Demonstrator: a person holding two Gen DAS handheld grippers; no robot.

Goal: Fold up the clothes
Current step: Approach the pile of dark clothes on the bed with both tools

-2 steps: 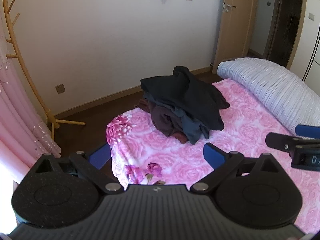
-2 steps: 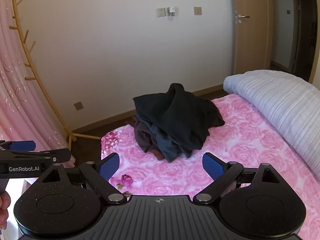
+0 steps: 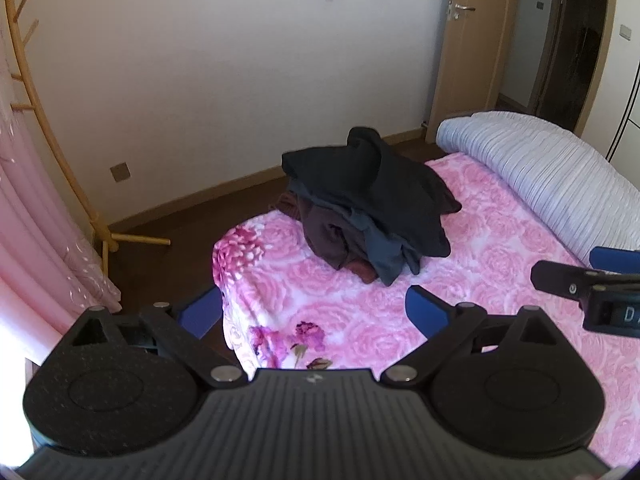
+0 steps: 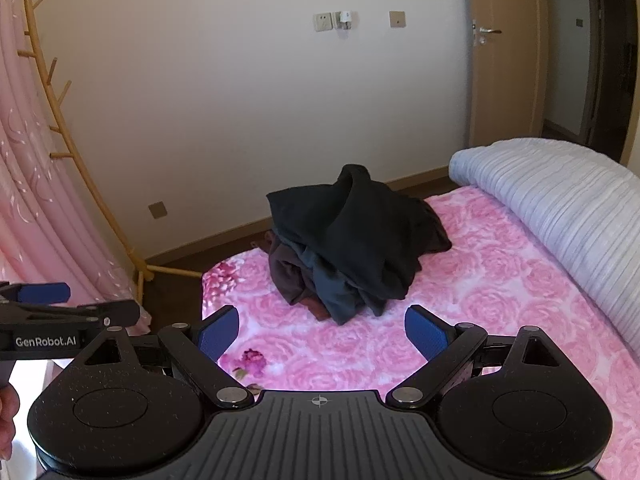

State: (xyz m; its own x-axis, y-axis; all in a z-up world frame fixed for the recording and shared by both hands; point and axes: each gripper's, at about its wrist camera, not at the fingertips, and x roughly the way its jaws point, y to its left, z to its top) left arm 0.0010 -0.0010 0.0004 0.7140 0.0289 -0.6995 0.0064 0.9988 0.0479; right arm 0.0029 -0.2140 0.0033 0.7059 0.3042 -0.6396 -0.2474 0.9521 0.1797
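A heap of dark clothes (image 3: 372, 208) (image 4: 352, 240) lies on the pink rose-patterned bed (image 3: 500, 248) (image 4: 500, 280) near its far corner: a black garment on top, brown and dark blue ones under it. My left gripper (image 3: 314, 312) hovers over the bed's near corner, open, its blue pads empty and well short of the heap. My right gripper (image 4: 322, 332) is open too, above the bed in front of the heap, with nothing between its fingers. Each gripper shows at the edge of the other's view.
A rolled grey-white striped duvet (image 3: 552, 176) (image 4: 560, 216) lies along the bed's right side. A bamboo coat stand (image 4: 80, 168) and pink curtains (image 4: 24, 200) are at the left. Dark wooden floor (image 3: 160, 264) runs between bed and wall; a door (image 3: 468, 40) stands at the back right.
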